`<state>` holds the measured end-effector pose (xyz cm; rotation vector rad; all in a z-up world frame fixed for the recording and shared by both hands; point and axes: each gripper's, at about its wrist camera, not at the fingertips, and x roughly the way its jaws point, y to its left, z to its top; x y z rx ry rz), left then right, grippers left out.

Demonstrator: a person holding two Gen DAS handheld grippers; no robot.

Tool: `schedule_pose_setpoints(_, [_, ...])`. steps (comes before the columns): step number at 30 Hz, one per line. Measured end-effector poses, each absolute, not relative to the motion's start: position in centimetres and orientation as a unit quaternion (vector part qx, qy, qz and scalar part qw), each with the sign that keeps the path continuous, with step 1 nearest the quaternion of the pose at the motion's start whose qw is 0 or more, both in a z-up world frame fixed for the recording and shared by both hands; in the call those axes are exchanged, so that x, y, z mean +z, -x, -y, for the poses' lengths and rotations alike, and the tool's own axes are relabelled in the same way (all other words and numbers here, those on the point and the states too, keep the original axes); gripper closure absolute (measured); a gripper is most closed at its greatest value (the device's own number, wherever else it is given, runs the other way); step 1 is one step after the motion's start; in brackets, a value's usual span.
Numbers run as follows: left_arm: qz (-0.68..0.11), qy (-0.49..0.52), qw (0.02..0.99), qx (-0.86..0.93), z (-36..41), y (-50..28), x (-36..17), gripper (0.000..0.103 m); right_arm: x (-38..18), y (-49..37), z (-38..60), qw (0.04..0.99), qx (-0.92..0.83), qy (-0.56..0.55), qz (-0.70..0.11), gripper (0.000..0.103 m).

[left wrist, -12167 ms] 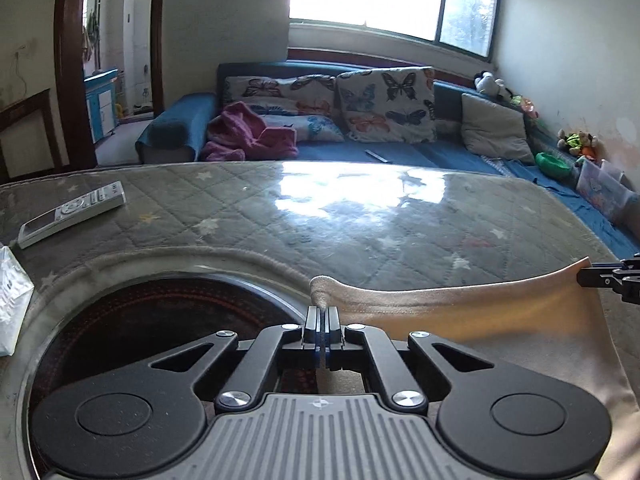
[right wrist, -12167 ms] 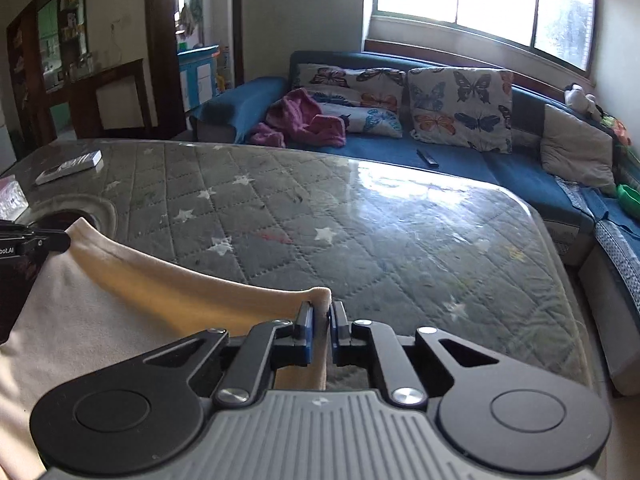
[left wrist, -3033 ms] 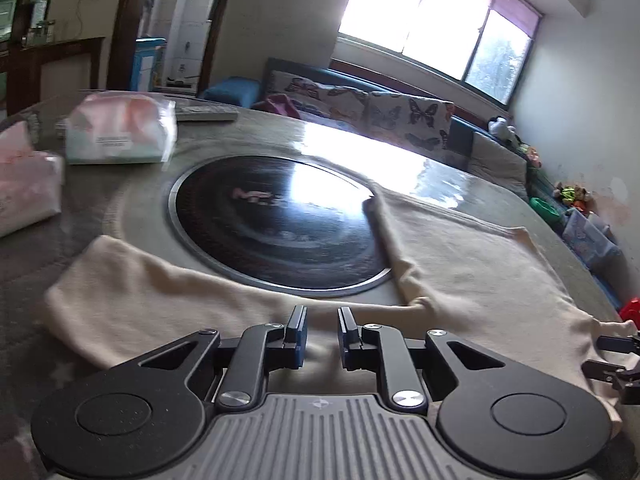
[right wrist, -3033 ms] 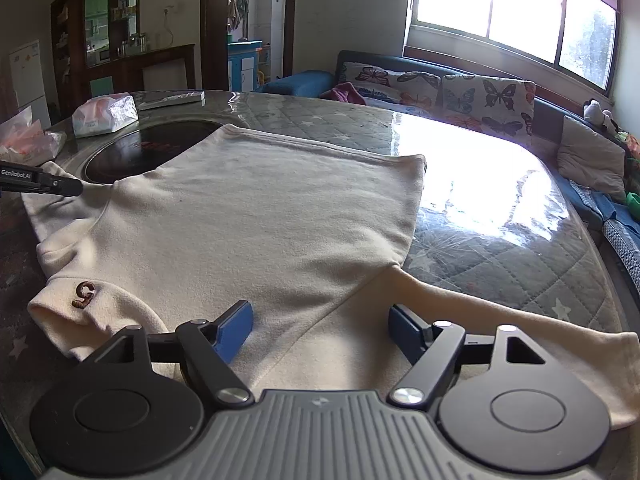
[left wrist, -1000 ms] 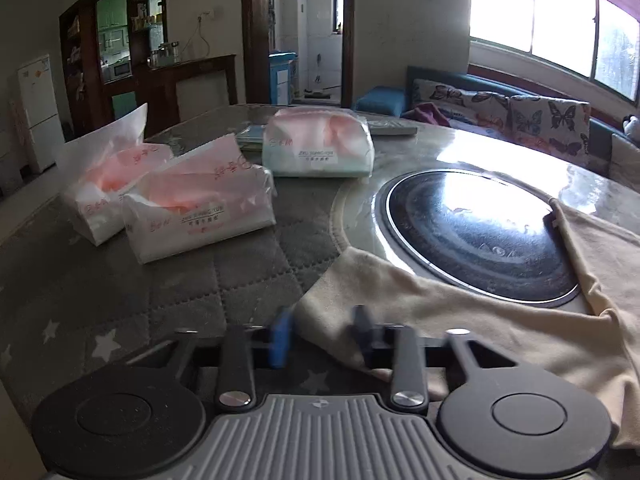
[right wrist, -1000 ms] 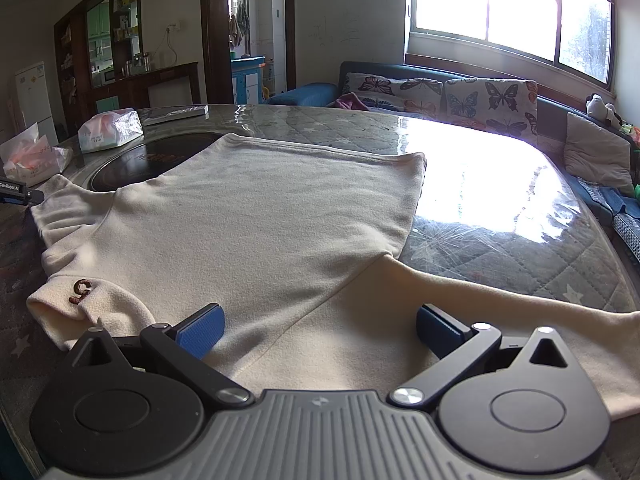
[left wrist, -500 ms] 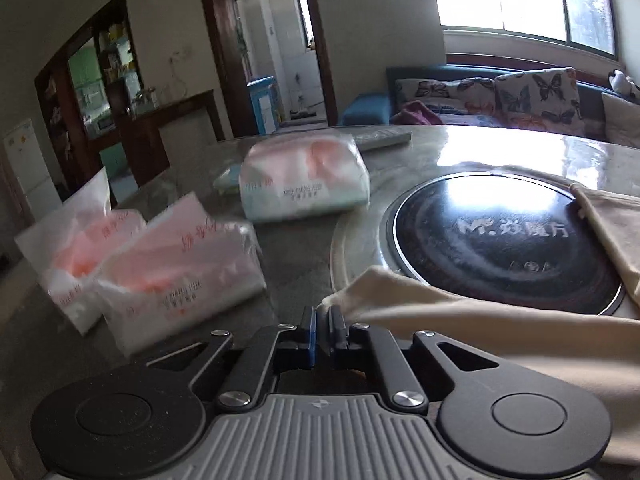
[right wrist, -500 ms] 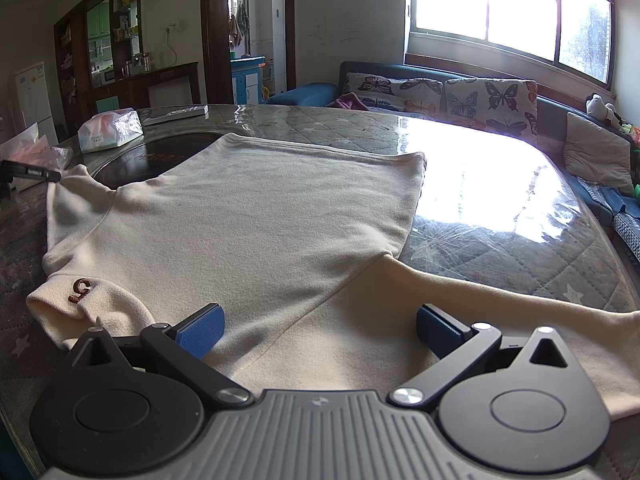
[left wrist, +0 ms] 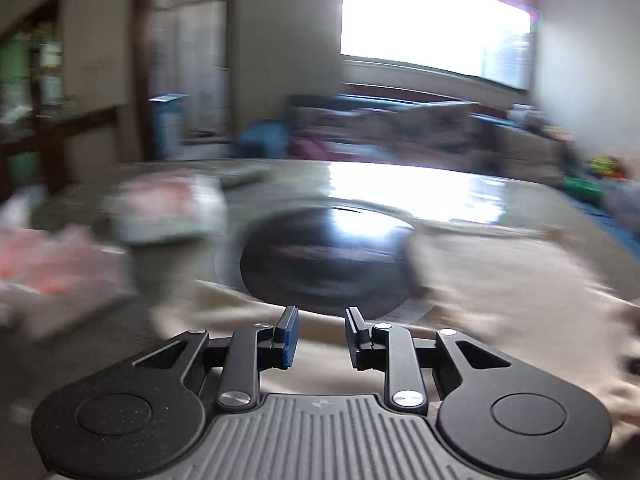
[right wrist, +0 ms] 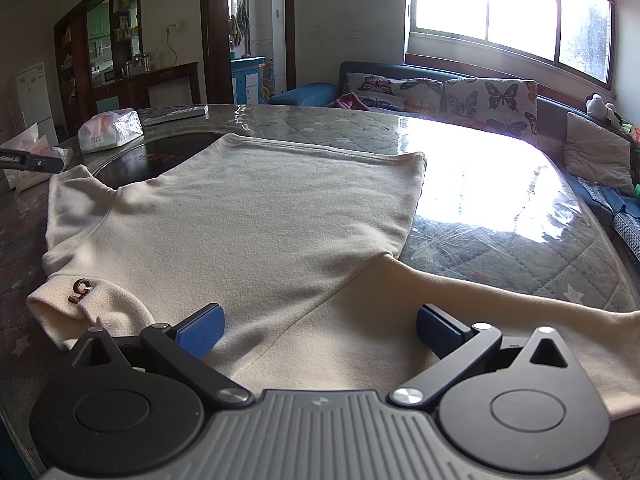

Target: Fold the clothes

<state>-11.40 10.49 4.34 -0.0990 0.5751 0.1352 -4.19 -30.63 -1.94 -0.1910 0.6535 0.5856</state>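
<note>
A cream long-sleeved top [right wrist: 256, 220] lies spread flat on the table, collar with a brown letter patch [right wrist: 80, 290] at the near left and one sleeve [right wrist: 500, 312] stretched to the right. My right gripper [right wrist: 318, 326] hovers wide open over the shoulder, holding nothing. My left gripper [left wrist: 321, 334] is open with a narrow gap above the other sleeve [left wrist: 248, 316]; this view is badly blurred. Its tip [right wrist: 32, 161] shows at the far left of the right wrist view, beside the folded-in sleeve.
A round black hob [left wrist: 324, 264] is set in the quilted, glass-topped table [right wrist: 520, 216]. Tissue packs [right wrist: 110, 130] and a remote [right wrist: 176, 114] sit at the far left. A blue sofa [right wrist: 440, 92] stands behind the table.
My left gripper has let go of the sleeve cuff and opened, swinging right. The left sleeve now lies folded in closer to the body. My right gripper has not moved.
</note>
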Motion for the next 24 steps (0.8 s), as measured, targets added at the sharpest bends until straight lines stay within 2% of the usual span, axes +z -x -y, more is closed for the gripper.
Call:
schedule_pose_setpoints(7, [-0.304, 0.027, 0.952, -0.028, -4.8, 10.8, 2.7, 0.075, -2.0, 4.2, 30.6, 0.901, 0.283, 0.092, -0.316, 0.0])
schedule_pose_setpoints(11, [-0.325, 0.019, 0.945, -0.028, -4.2, 11.4, 1.5, 0.075, -2.0, 4.2, 30.6, 0.901, 0.283, 0.092, -0.316, 0.0])
schedule_pose_setpoints(24, [-0.313, -0.003, 0.949, -0.025, -3.7, 12.0, 1.9, 0.075, -2.0, 4.2, 30.6, 0.901, 0.283, 0.092, -0.315, 0.0])
